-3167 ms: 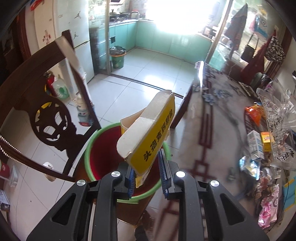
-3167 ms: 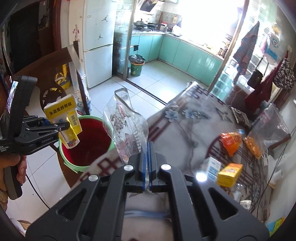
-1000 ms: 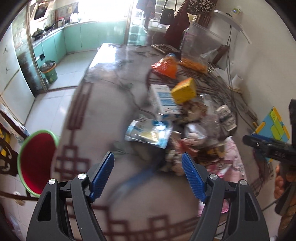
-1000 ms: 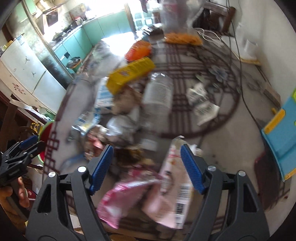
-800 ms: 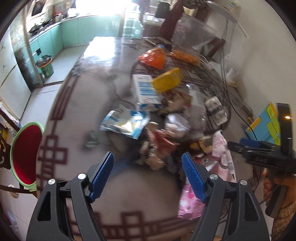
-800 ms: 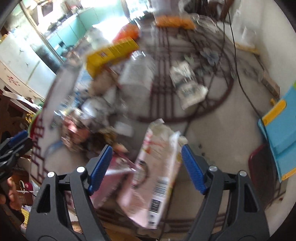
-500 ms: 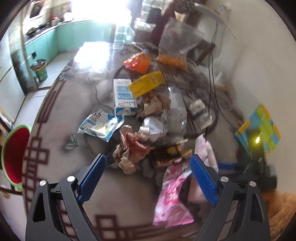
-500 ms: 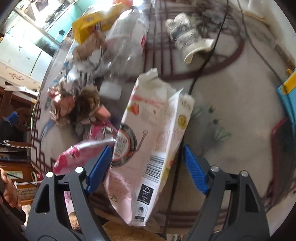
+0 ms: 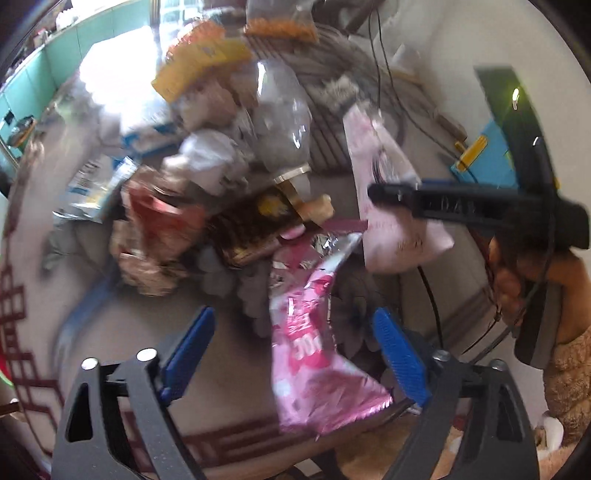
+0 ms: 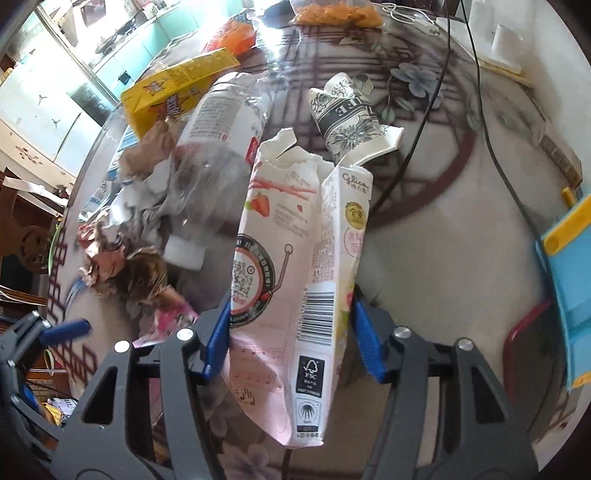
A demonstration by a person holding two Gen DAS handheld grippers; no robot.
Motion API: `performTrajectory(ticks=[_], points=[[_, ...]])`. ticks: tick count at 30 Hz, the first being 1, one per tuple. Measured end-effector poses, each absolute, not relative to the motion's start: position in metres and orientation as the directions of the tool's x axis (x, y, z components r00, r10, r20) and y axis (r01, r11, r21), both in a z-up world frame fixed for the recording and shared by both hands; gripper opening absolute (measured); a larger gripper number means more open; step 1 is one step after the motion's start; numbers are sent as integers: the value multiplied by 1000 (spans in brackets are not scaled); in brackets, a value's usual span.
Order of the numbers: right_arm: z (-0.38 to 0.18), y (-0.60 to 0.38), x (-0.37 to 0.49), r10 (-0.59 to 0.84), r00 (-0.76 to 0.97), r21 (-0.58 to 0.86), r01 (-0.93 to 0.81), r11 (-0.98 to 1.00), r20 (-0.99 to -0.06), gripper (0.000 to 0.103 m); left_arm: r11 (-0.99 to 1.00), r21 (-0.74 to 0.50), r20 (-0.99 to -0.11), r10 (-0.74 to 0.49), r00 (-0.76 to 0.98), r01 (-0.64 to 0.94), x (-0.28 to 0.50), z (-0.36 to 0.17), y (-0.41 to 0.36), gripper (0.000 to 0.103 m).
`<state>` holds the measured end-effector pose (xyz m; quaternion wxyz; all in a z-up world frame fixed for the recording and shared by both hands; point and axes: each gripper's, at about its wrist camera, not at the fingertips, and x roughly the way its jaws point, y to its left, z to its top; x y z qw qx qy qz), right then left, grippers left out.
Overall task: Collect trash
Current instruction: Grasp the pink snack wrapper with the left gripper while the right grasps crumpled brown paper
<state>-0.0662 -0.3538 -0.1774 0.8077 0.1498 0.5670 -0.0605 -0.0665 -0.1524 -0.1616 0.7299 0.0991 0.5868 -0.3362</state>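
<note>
Pale pink carton bearing strawberry print and black barcode; glossy pink wrapper; yellow box; bench grey with maroon lattice lines.

We see a black cable trailing across the floral-patterned table, a blue and yellow board at its edge, and turquoise cabinets beyond.

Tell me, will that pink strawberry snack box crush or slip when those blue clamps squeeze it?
Probably it dents rather than slips. The pink box is thin card with its top torn open, so it looks empty and light, and its walls may buckle inward. The right gripper has ribbed blue fingers on both sides, which should grip the printed card well.
</note>
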Motion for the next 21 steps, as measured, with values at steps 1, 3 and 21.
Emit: performTrajectory(ticks=[1,3,21], points=[[-178,-354,-64,62,346,162,268,950,-936,59,764,-246,-934,-352,65,596,-66,-172,-157,71],[-177,-353,-61,42,348,142,266,954,-936,63,775,-254,-944,-330,28,579,-65,-187,-159,47],[-127,-304,33,138,531,205,70,976,-836,77,858,-197,-860,-383,338,474,-25,-82,-110,14]])
